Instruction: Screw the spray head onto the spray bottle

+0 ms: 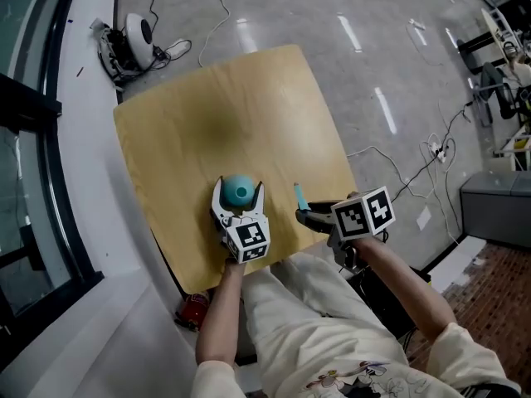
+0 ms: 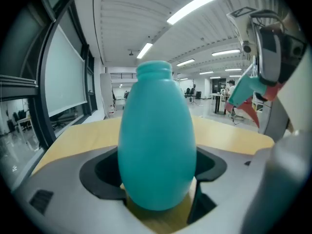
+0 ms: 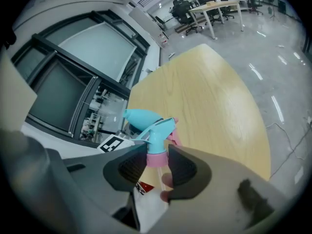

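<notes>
A teal egg-shaped spray bottle [image 1: 239,191] stands upright with its neck bare near the front edge of the wooden table [image 1: 232,98]. My left gripper [image 1: 239,201] is open, its white jaws flanking the bottle [image 2: 157,140] with small gaps on both sides. Just right of it, at the table's front edge, my right gripper [image 1: 304,215] is shut on the spray head [image 1: 299,196]. In the right gripper view the pads clamp the pink collar of the teal spray head [image 3: 155,130], whose nozzle points toward the left gripper, with the dip tube hanging below. The head is apart from the bottle.
A white device with cables [image 1: 133,44] lies on the floor beyond the table's far left corner. A red object [image 1: 192,309] sits on the floor under the front edge. Dark window frames [image 1: 33,139] run along the left. Cables [image 1: 415,168] trail on the floor at right.
</notes>
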Demonstrator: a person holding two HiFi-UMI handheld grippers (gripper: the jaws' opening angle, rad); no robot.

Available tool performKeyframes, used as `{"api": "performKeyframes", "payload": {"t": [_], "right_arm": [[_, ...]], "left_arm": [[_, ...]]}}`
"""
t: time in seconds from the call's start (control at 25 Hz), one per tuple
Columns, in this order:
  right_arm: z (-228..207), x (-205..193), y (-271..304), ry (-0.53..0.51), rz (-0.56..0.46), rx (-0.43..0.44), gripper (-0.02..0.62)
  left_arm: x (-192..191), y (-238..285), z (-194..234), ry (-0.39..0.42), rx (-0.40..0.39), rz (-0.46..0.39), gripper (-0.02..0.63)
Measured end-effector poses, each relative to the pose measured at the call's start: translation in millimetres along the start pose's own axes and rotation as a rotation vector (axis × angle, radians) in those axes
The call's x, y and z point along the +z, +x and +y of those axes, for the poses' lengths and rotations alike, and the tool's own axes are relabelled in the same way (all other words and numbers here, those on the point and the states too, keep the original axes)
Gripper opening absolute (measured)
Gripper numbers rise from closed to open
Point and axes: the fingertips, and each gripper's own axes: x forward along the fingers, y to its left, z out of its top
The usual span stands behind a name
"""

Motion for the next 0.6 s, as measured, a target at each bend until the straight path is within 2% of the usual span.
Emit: {"api": "performKeyframes", "payload": {"t": [0.16,0.32,0.44,0.52,0.6], "right_arm": [[29.2,31.8,-42.5,-0.053,-0.179,0.110,0.138],[91.3,76.9,-132.1,-0.220,-0.382,0.225,0.138],[158.7,96.5,-206.8,-0.449,-0.499,0.345,0.138],[204.1,103.5,-249.6,-0.572,-0.558,0.434,0.138],[243.5,105.6,-288.2,-0.621,-0.598,0.543,0.138]], "left_arm": [[45.8,-21.1,-12.9,0.069,-0.084,0.002,0.413],[108.3,-84.7,-36.7,0.175,-0.237,0.047,0.413],[139.3,-137.0,-66.4,0.227,-0.454,0.157,0.413],[155.4,-174.5,-87.6,0.204,-0.636,0.233,0.413],[174.1,-212.6,-108.3,0.150,-0.808,0.284,0.413]]}}
